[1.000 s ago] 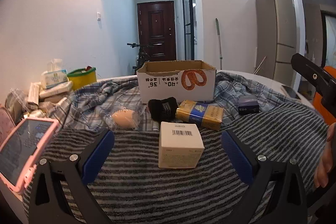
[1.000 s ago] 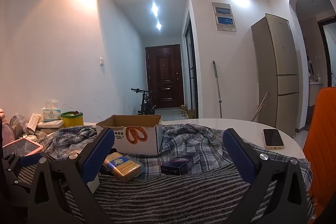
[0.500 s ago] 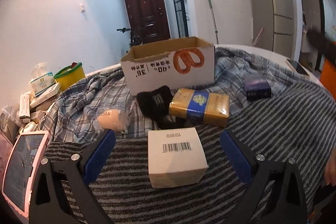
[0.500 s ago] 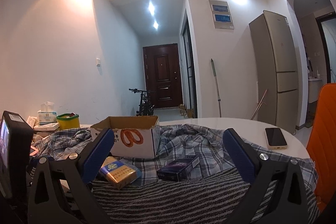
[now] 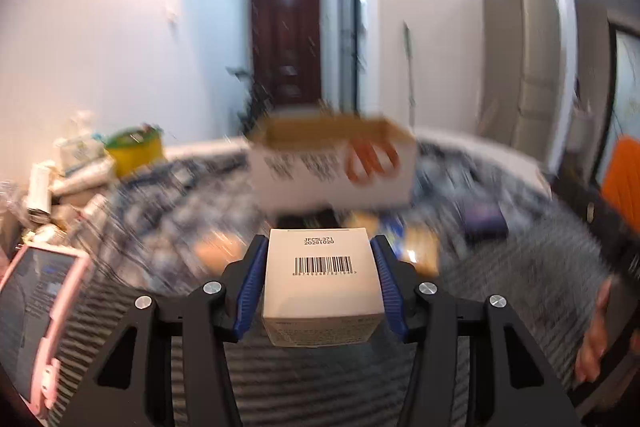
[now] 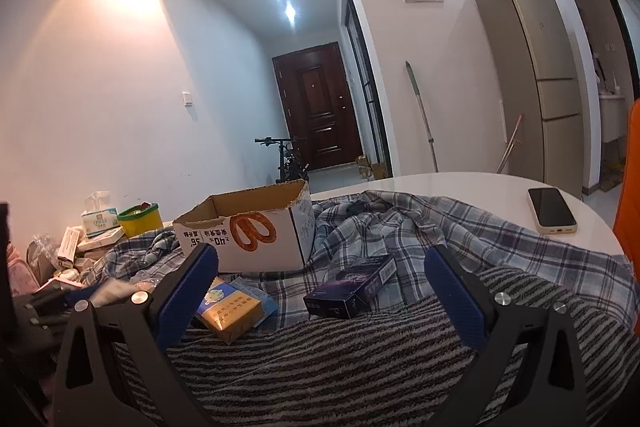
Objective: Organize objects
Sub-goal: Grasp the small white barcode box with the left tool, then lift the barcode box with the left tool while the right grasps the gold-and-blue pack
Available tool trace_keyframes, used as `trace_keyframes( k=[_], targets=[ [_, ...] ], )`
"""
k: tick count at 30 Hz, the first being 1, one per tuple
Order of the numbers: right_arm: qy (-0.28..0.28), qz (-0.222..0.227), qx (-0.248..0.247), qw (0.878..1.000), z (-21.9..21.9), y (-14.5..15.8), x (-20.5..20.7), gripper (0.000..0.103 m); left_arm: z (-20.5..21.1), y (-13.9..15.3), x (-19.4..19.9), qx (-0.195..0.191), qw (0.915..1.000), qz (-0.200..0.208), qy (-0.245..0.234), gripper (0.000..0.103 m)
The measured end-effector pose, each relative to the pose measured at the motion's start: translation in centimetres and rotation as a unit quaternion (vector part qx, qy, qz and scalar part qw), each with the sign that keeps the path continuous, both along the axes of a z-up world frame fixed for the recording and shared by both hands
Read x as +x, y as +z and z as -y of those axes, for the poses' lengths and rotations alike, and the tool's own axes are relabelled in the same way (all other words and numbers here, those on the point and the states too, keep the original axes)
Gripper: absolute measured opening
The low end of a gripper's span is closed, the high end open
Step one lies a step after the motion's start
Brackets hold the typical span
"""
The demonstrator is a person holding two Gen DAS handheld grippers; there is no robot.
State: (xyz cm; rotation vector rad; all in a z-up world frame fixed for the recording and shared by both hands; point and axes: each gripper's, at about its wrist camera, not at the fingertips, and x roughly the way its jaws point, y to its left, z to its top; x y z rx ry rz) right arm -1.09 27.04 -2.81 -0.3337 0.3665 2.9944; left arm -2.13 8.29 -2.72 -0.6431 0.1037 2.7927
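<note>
**One box now in my left grip, lifted clear of the blanket**

One second back, my left gripper (image 5: 320, 285) stood with its fingers wide apart and the white barcode box (image 5: 321, 283) sat on the striped blanket (image 5: 520, 291) between them. Now the blue pads (image 5: 251, 283) press against both side walls of that box, and its lower edge shows a gap above the stripes, so I judge it lifted rather than resting. Everything behind it in the left wrist view is smeared with motion blur while the box stays sharp, which tells me the box travels with my hand.

That settles the pick-up part of this step. The open cardboard box (image 5: 334, 171) stands straight ahead beyond my load, and I take it to be the place where things get gathered; the carry toward it looks to be under way, with the release over its opening yet to come.

My right gripper (image 6: 320, 291) has not changed: its fingers are spread wide with nothing between them, hovering over the blanket. Ahead of it lie the dark purple box (image 6: 352, 293) and the yellow and blue packet (image 6: 232, 313), both on the tabletop coverings, apart from each other and in front of the cardboard box. Either looks like a fair next pick for that hand.

A pink tablet (image 5: 38, 315) lies at the left edge, out of the way.
</note>
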Motion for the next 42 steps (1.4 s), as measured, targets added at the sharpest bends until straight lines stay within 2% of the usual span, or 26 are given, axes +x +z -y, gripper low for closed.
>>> trace_keyframes(
  k=[5, 8, 9, 11, 14, 21, 25, 29, 32, 39, 42],
  targets=[
    [-0.003, 0.006, 0.008, 1.0, 0.4, 0.0, -0.2, 0.103, 3.2, 2.4, 0.3, 0.042, 0.9962, -0.064, 0.043, 0.054],
    [-0.007, 0.013, 0.019, 1.0, 1.0, 0.1, -0.4, 0.103, 4.2, 2.1, 0.3, 0.053, 0.9922, -0.095, 0.06, 0.054],
    [-0.009, 0.017, 0.024, 1.0, 1.2, 0.2, -0.5, 0.103, 4.1, 1.6, -0.1, 0.046, 0.9923, -0.093, 0.068, 0.054],
    [-0.007, 0.027, 0.04, 0.999, 1.9, 0.4, -1.0, 0.103, 4.3, 1.2, -1.0, 0.048, 0.9953, -0.062, 0.057, 0.054],
    [0.018, 0.039, 0.051, 0.998, 3.1, 0.8, -2.0, 0.103, 4.5, 1.3, -0.6, 0.054, 0.9938, -0.072, 0.064, 0.054],
    [0.092, 0.088, -0.019, 0.992, 4.9, 0.6, -6.4, 0.103, 3.9, 1.2, 0.2, 0.038, 0.9924, -0.096, 0.067, 0.054],
    [0.103, 0.116, -0.01, 0.988, 5.9, -0.4, -8.5, 0.103, 4.1, 1.1, 0.1, 0.043, 0.9923, -0.092, 0.071, 0.054],
    [0.124, 0.153, -0.007, 0.98, 6.6, -2.1, -10.0, 0.094, 4.9, 1.1, 0.3, 0.064, 0.9916, -0.093, 0.063, 0.054],
    [0.14, 0.18, -0.02, 0.974, 6.6, -3.0, -11.2, 0.09, 4.6, 1.2, 0.6, 0.062, 0.9909, -0.1, 0.065, 0.054],
    [0.168, 0.194, -0.025, 0.966, 7.2, -3.6, -11.6, 0.089, 4.7, 1.1, 0.1, 0.063, 0.9921, -0.088, 0.064, 0.054],
    [0.185, 0.2, -0.014, 0.962, 7.9, -3.5, -11.4, 0.083, 4.5, 1.0, -0.1, 0.058, 0.9927, -0.084, 0.064, 0.054]
  ],
)
